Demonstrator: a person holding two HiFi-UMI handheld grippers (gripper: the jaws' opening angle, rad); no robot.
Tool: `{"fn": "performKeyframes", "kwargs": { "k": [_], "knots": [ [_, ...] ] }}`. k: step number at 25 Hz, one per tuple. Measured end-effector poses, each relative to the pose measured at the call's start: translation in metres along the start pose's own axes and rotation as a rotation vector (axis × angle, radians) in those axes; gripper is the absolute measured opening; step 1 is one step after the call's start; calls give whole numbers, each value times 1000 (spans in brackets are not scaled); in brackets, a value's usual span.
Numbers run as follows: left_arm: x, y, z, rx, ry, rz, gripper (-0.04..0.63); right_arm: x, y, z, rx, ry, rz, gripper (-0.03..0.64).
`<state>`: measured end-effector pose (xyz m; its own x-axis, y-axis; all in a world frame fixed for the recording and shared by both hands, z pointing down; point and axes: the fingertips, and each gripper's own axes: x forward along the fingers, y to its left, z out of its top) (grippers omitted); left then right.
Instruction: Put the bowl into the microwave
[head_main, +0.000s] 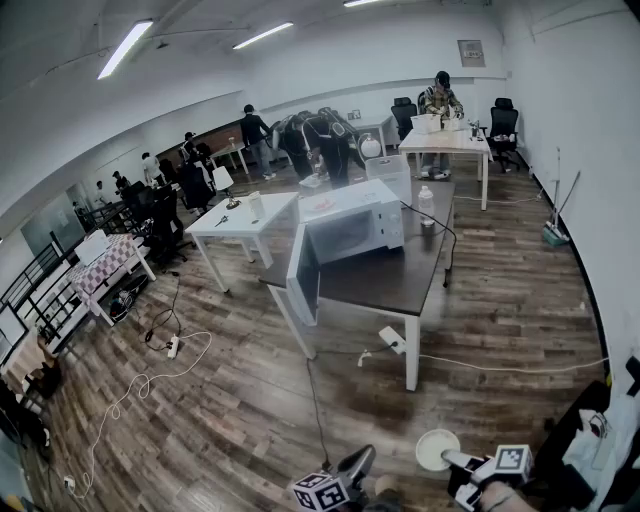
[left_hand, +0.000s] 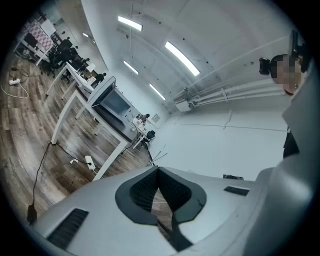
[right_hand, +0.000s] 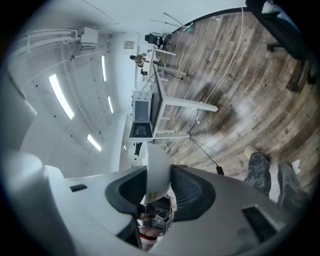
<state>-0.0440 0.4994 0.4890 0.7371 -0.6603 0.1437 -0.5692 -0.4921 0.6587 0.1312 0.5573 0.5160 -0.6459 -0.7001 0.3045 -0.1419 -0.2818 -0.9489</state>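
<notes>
Bowl (head_main: 437, 449): white, seen near the bottom right of the head view, over the wooden floor (head_main: 250, 400) and well apart from the microwave (head_main: 355, 225). At the left, a white bench (head_main: 262, 222) stands just beside a dark bench (head_main: 385, 280). The microwave sits on the far left part of the dark bench, with its door (head_main: 303, 275) swung open toward the near side. A bottle (head_main: 426, 205) stands to the right of the microwave on the same bench. A power strip (head_main: 392, 340) lies on the floor under the near edge of that bench. At the near edge of the view, the left gripper (left_hand: 159, 172) holds nothing, and its fingers meet at the tips. To its right, the right gripper (head_main: 462, 462) has its fingers clamped on the bowl's rim, one on each side of the wall.
</notes>
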Motion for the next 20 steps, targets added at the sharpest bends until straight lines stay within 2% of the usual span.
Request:
{"fn": "performKeyframes", "kwargs": {
  "k": [3,10,16,20],
  "knots": [
    [-12,-13,-19,14,-15,13,0,-21,-10,-1,-45,13,-15,140],
    [-40,-36,-39,33,-26,34,0,-54,-16,-27,-26,-1,-9,140],
    [-54,-34,-43,27,-31,48,0,-53,-18,-37,-36,0,-6,140],
    [-57,-25,-32,84,-42,59,2,-37,1,-41,-54,8,28,140]
  ]
}}
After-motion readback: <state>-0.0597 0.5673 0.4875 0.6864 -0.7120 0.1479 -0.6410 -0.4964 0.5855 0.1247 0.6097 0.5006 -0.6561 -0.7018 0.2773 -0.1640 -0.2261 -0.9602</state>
